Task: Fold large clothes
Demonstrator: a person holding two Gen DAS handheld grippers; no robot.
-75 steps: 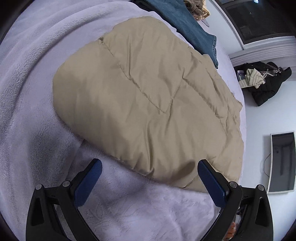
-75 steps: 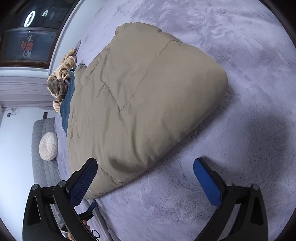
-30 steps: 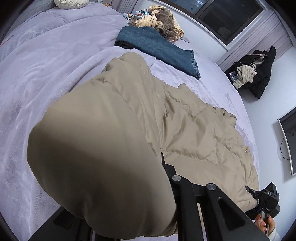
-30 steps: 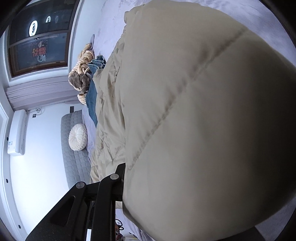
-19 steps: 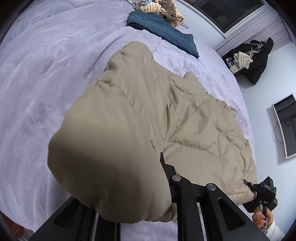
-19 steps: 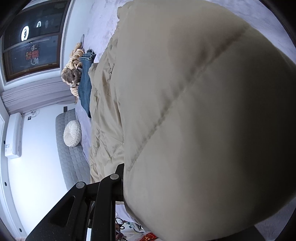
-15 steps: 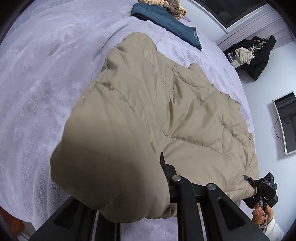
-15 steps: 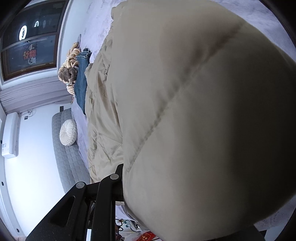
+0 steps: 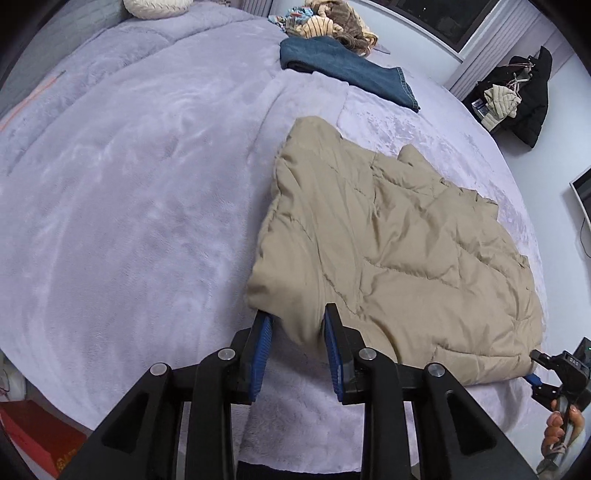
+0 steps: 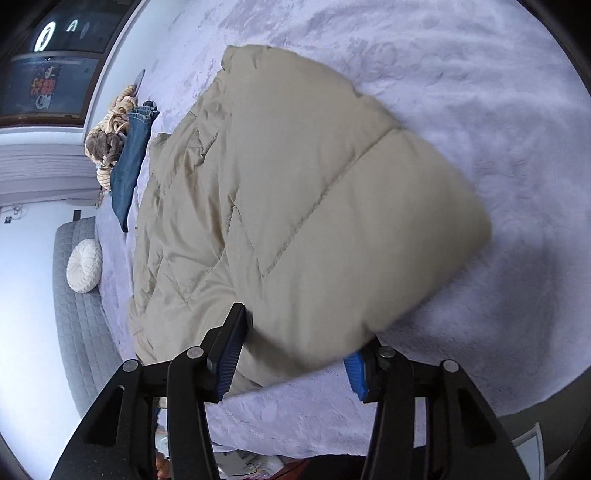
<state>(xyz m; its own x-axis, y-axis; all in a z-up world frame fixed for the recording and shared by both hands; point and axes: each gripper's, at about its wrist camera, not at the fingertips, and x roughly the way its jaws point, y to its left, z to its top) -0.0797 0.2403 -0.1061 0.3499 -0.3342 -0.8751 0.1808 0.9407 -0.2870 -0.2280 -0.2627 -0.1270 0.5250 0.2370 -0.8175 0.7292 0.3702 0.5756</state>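
A tan quilted puffer jacket (image 9: 388, 236) lies folded on a lavender fleece blanket (image 9: 129, 192) covering the bed. My left gripper (image 9: 297, 345) sits at the jacket's near left corner, its blue pads partly parted with the tan fabric still between them. In the right wrist view the jacket (image 10: 295, 206) fills the middle. My right gripper (image 10: 295, 363) is at its near edge, jaws wide apart, with the puffy fold between the pads. The right gripper also shows in the left wrist view (image 9: 554, 376) at the jacket's right corner.
Folded blue jeans (image 9: 343, 70) and a heap of striped and brown clothes (image 9: 328, 22) lie at the far side of the bed. A cream round cushion (image 10: 85, 264) rests by the grey headboard. A black coat (image 9: 524, 99) hangs by the wall. The bed edge is near.
Both grippers closed on the jacket's near edge, lifted and dragged it across the bed. Now the jacket lies flat again and both sets of jaws have opened apart.
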